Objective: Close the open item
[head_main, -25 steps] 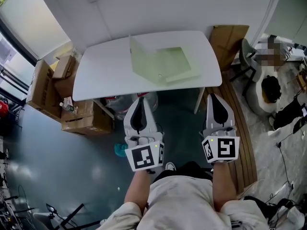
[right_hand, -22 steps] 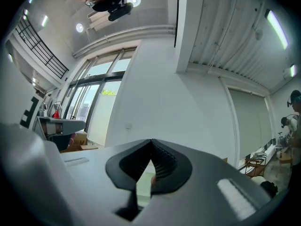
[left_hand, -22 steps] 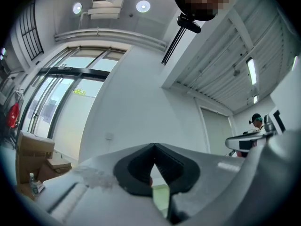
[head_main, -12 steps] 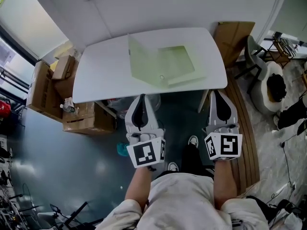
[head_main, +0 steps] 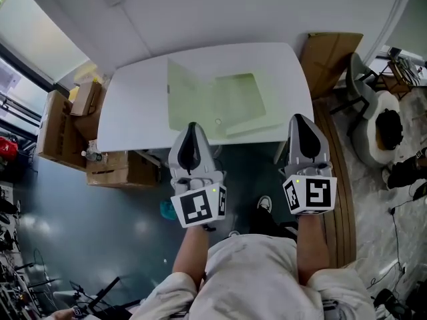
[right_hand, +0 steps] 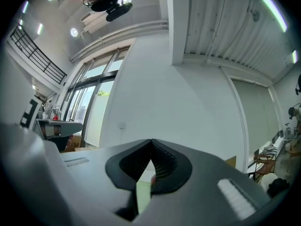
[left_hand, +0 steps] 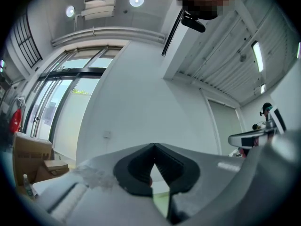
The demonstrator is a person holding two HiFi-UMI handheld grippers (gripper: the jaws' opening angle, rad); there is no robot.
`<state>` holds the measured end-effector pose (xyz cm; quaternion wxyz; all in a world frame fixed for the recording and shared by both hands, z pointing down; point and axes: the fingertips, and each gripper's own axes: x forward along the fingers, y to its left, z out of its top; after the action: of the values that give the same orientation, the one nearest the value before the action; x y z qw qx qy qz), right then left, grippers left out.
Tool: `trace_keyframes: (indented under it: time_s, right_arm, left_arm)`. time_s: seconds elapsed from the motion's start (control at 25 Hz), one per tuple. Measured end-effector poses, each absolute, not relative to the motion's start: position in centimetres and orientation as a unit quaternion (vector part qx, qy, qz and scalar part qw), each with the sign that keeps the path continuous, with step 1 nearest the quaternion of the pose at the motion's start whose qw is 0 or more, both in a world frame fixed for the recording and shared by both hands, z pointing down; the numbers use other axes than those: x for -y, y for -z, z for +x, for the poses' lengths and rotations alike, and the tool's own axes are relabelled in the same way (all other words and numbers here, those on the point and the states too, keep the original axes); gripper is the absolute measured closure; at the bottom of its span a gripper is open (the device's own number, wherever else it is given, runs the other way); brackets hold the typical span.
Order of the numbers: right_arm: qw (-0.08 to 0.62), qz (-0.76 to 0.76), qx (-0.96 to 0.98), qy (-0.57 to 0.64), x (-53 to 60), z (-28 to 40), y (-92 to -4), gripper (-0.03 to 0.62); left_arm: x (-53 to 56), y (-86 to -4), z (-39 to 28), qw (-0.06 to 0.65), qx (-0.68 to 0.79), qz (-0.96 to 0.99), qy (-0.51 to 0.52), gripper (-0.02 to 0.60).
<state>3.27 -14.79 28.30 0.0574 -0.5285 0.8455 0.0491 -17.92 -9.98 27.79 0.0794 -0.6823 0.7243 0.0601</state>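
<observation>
Approach step — left gripper and right gripper: fingers together, empty. Next, you reach to 12 o'clock and fold the green folder shut.

A white bench carries one pale green folder, lying open right of centre, reaching the bench's near edge.

White table beside cardboard boxes
</observation>
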Motion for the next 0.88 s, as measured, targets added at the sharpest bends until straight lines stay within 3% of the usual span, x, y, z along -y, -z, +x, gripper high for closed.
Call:
trace_keyframes:
  time_s: [0.56,0.88]
  right_arm:
    - [0.072,-0.498,-0.864,-0.029,24.6,7.6,-28.3,0.592]
    - [0.058,-0.470,-0.881,-0.017,26.9,6.1,-30.5,0.592]
  left_arm:
    - [18.1,-26.7,-14.2,0.093,-0.754,-0.649,-0.044,0.580]
    - [19.1,-28.0,-15.1,0.080,-0.776,-0.624,-0.042,0.580]
